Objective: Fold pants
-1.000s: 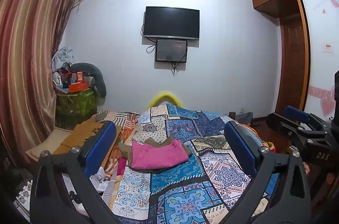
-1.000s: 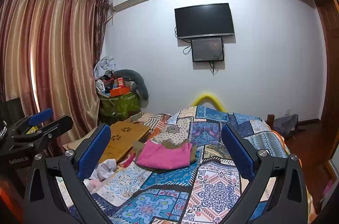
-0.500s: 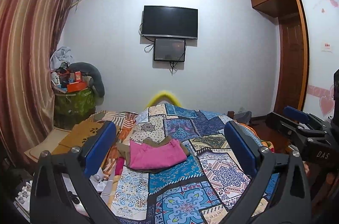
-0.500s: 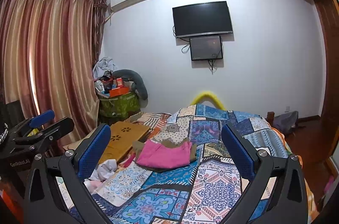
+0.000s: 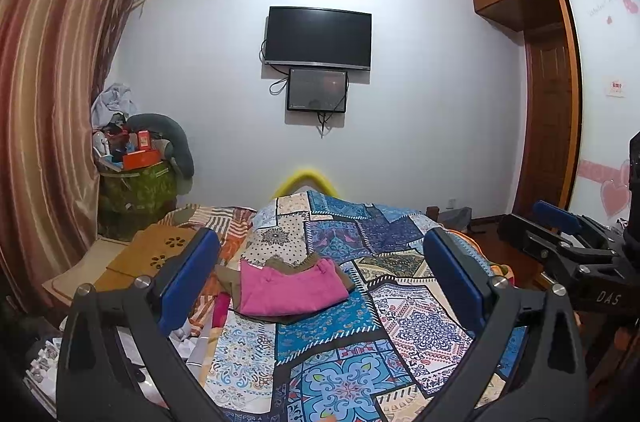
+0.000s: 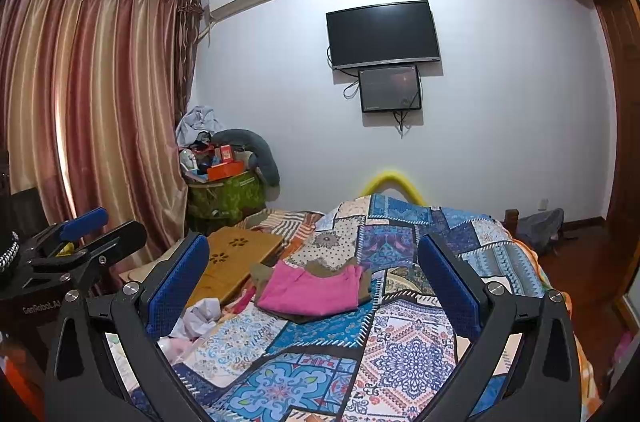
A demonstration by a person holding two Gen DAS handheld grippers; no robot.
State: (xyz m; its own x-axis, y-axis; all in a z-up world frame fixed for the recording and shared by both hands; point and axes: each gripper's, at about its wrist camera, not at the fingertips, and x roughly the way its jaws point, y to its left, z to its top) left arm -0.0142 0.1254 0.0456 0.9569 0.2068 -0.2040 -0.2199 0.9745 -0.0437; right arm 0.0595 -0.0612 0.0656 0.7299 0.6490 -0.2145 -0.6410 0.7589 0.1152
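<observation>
Folded pink pants (image 5: 288, 288) lie on top of an olive-brown garment (image 5: 298, 262) on the patchwork bedspread (image 5: 400, 318), toward its left side. They also show in the right wrist view (image 6: 312, 288). My left gripper (image 5: 320, 276) is open and empty, held well above and short of the clothes. My right gripper (image 6: 314, 276) is open and empty too, at a similar distance. The right gripper shows at the right edge of the left wrist view (image 5: 560, 242); the left gripper shows at the left edge of the right wrist view (image 6: 80, 238).
A wooden lap desk (image 6: 236, 258) lies on the bed's left side beside crumpled white cloth (image 6: 200, 318). A cluttered green bin (image 6: 224, 194) stands by the curtain (image 6: 80, 126). A TV (image 6: 382, 34) hangs on the far wall. A wardrobe (image 5: 560, 102) is at the right.
Both grippers have drifted slightly; the view has shifted a little. Both stay open and the clothes have not moved.
</observation>
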